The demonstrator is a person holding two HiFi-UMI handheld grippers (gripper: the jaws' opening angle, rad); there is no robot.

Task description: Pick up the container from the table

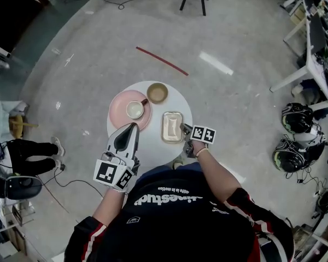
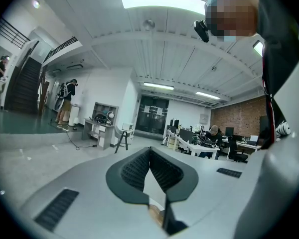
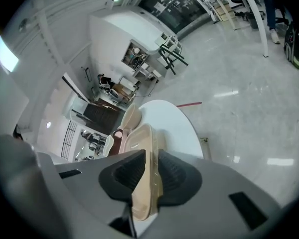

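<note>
The beige rectangular container (image 1: pixel 172 126) lies on the round white table (image 1: pixel 153 146), right of the middle. My right gripper (image 1: pixel 184 129) is at its right rim. In the right gripper view the container's rim (image 3: pixel 139 148) runs up between the two dark pads, and my right gripper (image 3: pixel 150 156) is shut on it. My left gripper (image 1: pixel 132 127) hovers over the table's front left, pointing nearly level, apart from the container. In the left gripper view its pads meet at the tips, so my left gripper (image 2: pixel 149 151) is shut with nothing in it.
A pink plate (image 1: pixel 120 105) carrying a cup (image 1: pixel 135 109) and a tan bowl (image 1: pixel 157 93) stand behind the container. On the floor are a red strip (image 1: pixel 161 60), helmets (image 1: pixel 298 118) at the right and a person's legs (image 1: pixel 27 149) at the left.
</note>
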